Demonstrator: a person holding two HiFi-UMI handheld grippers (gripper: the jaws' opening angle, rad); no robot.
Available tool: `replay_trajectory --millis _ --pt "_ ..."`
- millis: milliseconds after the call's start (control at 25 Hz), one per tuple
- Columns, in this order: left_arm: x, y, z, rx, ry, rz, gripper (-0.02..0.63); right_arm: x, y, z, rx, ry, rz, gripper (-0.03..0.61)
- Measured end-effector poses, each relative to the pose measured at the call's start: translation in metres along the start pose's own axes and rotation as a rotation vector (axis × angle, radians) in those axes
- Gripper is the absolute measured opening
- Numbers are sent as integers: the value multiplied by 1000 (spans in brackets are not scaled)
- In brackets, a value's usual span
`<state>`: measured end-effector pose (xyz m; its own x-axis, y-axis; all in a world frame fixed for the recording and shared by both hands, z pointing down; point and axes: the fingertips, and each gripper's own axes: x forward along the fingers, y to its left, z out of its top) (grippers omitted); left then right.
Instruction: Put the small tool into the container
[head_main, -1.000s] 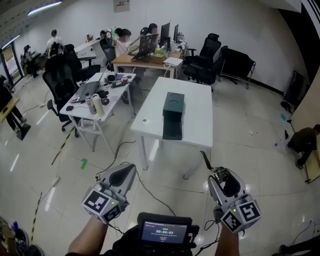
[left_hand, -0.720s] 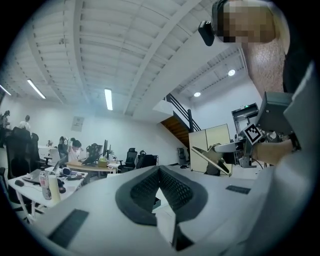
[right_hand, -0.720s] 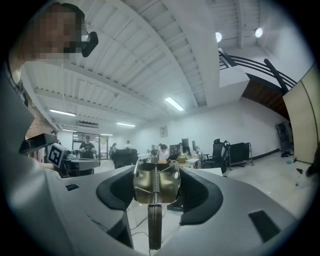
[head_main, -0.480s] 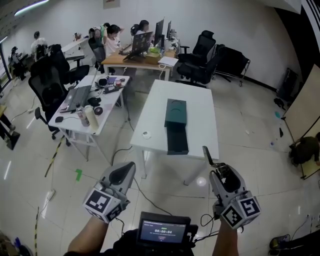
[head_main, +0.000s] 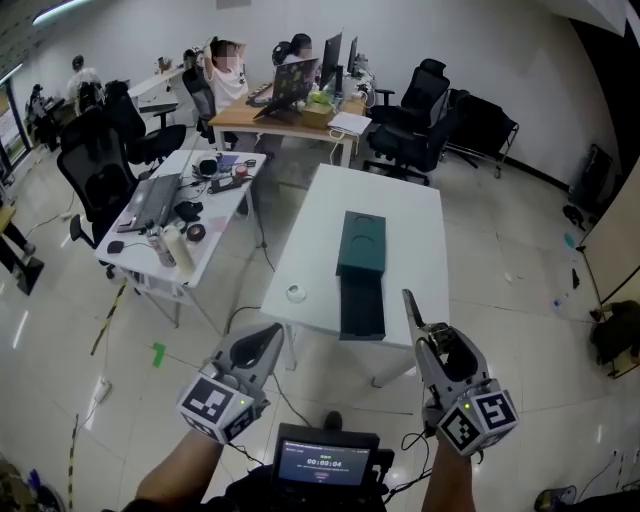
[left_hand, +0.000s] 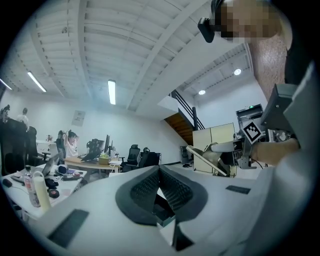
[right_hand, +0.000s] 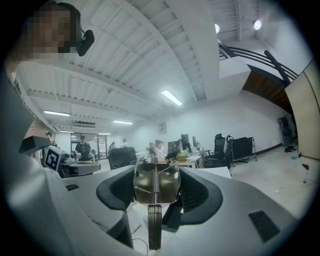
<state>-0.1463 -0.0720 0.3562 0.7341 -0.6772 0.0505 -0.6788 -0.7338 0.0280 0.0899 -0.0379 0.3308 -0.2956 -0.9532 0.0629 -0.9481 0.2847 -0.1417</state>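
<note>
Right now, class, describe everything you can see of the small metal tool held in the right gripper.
The small olive-gold metal tool is clamped between the jaws of the right gripper, touching only their dark pads. Its broad dull body has two small round holes and a coiled spring down the middle; a narrow dark part runs below it. In the head view a slim dark end sticks up out of the jaws, in the air, short of the white table.

Blk office chairs (head_main: 412, 140), cluttered desk (head_main: 222, 205), monitors (head_main: 330, 52), tape roll (head_main: 295, 293)
</note>
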Motion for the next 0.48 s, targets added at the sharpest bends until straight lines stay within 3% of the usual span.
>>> replay_trajectory --millis 320,480 --pt "114 33 17 41 9 67 9 88 -76 17 21 20 86 255" --pt "157 47 20 23 8 105 9 128 -102 15 27 34 142 255"
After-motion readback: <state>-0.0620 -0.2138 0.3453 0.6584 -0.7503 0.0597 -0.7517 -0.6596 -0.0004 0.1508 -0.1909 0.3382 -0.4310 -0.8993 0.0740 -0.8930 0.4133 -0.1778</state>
